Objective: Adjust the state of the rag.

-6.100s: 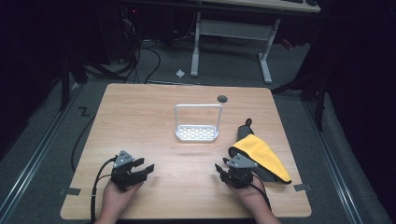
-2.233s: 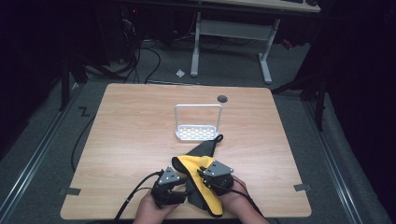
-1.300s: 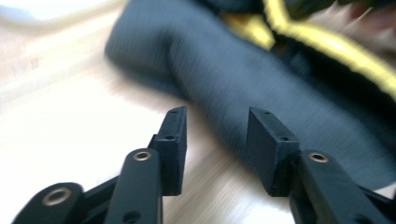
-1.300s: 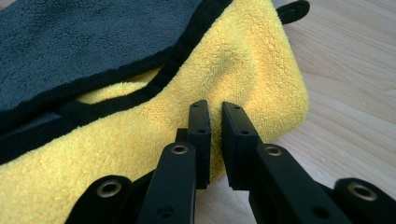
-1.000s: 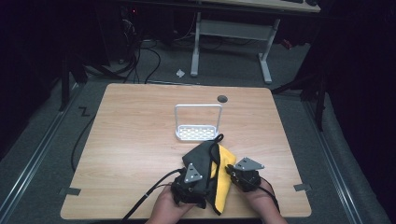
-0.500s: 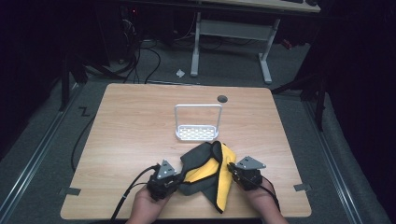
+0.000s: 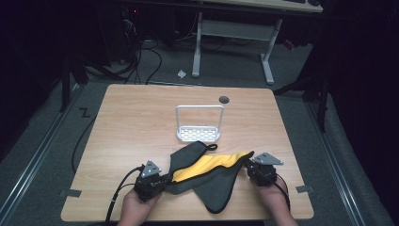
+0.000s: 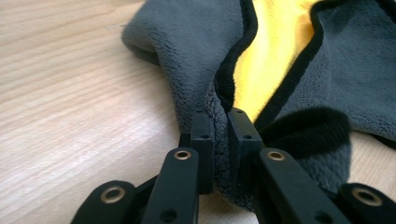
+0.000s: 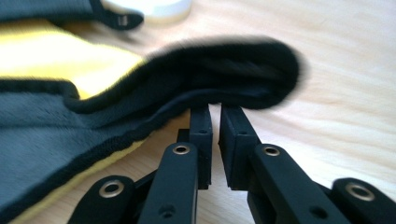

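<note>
Since half a second ago the left gripper [image 7: 162,181] has drawn left, its jaws just closing onto the cloth [image 7: 211,172], which now stretches wider across the near table [image 7: 136,122]. Left jaws pinch the grey-and-yellow cloth's left edge. Right gripper [image 7: 250,165] clamps the cloth's black-bound right edge. Cloth lies between both grippers, just near of the white rack [image 7: 199,134].

White wire rack [image 7: 198,126] upright mid-table [image 7: 131,122]; round hole [image 7: 224,100] behind.
</note>
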Demonstrator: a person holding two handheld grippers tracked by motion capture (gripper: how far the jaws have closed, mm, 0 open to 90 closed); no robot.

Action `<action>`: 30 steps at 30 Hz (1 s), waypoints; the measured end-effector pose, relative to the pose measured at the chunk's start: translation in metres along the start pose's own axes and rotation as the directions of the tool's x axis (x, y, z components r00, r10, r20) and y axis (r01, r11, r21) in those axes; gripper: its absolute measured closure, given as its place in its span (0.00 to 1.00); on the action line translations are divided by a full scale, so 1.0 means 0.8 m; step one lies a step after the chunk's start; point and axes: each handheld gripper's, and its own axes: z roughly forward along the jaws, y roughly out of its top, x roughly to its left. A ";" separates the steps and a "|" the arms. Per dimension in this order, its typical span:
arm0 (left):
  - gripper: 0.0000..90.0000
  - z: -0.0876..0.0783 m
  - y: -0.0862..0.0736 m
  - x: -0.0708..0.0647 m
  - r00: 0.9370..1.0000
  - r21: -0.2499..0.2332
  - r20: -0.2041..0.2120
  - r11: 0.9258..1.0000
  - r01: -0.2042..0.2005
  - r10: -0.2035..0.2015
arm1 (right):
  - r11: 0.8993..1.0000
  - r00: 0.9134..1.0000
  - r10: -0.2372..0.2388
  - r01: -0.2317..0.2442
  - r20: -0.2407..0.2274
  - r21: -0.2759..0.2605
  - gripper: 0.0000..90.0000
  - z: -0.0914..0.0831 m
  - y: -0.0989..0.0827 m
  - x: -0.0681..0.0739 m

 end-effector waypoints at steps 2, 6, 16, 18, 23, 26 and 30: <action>0.89 0.004 -0.001 -0.001 1.000 0.010 0.003 1.000 -0.010 0.010 | 1.000 1.000 0.007 -0.007 0.011 -0.028 0.92 -0.012 0.002 -0.002; 0.89 0.007 -0.001 0.000 1.000 0.011 0.011 1.000 -0.006 0.006 | 0.997 1.000 0.003 -0.001 0.026 -0.080 0.89 -0.035 0.009 -0.001; 0.89 0.006 -0.001 0.000 1.000 0.009 0.014 1.000 -0.011 0.010 | 0.997 0.983 -0.072 0.073 -0.170 0.003 0.71 -0.020 0.002 0.061; 0.91 0.003 0.000 0.000 1.000 -0.005 0.015 1.000 -0.009 0.009 | 0.993 0.977 -0.103 0.111 -0.189 0.029 0.67 -0.013 -0.002 0.080; 0.93 -0.013 0.006 0.001 1.000 -0.068 -0.012 0.998 -0.018 0.017 | 0.978 0.961 -0.165 0.188 -0.222 0.089 0.76 0.005 -0.009 0.100; 0.93 -0.024 0.008 0.007 1.000 -0.112 -0.021 0.994 -0.003 0.001 | 0.971 0.953 -0.195 0.221 -0.233 0.090 0.95 0.004 -0.008 0.099; 0.93 -0.033 0.009 0.018 0.999 -0.134 -0.027 0.991 0.021 -0.025 | 0.967 0.950 -0.213 0.239 -0.229 0.090 0.97 0.004 -0.008 0.097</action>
